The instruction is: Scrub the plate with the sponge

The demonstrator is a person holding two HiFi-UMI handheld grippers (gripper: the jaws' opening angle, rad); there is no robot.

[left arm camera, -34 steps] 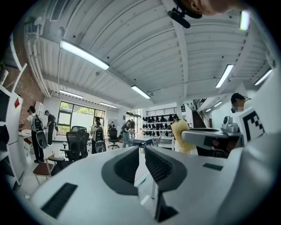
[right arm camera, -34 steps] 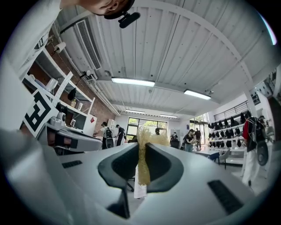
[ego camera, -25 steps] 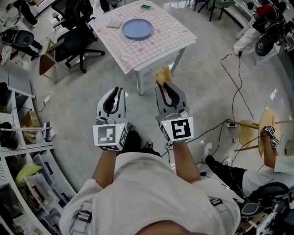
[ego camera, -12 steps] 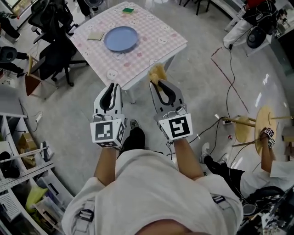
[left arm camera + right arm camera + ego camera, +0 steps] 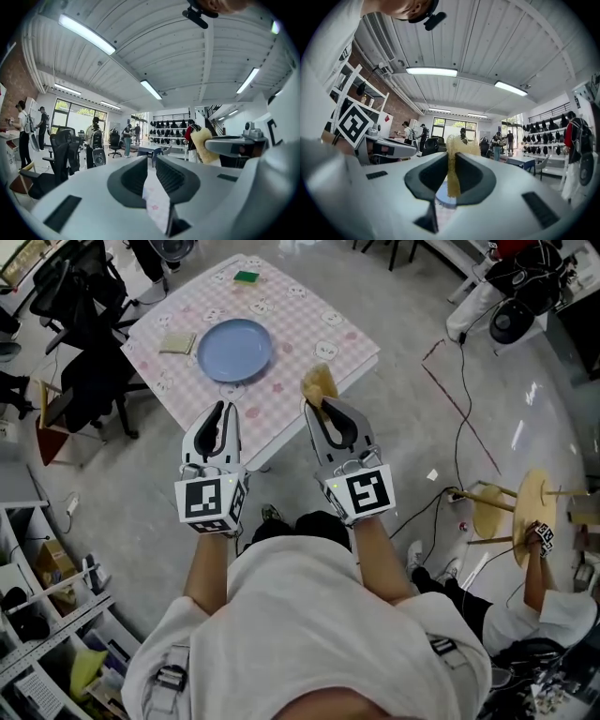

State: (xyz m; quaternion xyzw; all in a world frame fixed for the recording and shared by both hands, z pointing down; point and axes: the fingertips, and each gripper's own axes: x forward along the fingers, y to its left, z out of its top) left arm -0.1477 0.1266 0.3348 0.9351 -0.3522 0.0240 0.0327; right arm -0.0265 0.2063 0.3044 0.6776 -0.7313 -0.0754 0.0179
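The right tongs (image 5: 321,409) are clamped on a yellow sponge (image 5: 319,384), squeezed thin between the pads so that its frayed end puffs out past the tips. The left tongs (image 5: 222,410) carry nothing. Their jaws stand a little apart, and through the narrow gap you can see the pink checked cloth of the counter (image 5: 314,329) beyond. Both pairs are held level, side by side in the middle of the head view, pointing up the frame at the counter's near corner. The plate (image 5: 234,350) sits flat on the cloth above them, up and to the left of the sponge and almost straight ahead of the empty left tongs, so the left hand is the nearer one. By my reckoning the sponge hand has to go forward and swing left to get over it, while the left could steady the rim. The plate is round, pale blue with a shallow raised edge, so no side gives a better approach than another. From up here I can't tell whether it is dirty, as the surface looks plain and even. A beige square pad (image 5: 177,343) lies just beside the plate at its left, and a small green block (image 5: 246,277) sits well apart near the counter's far edge in the upper part of the frame.
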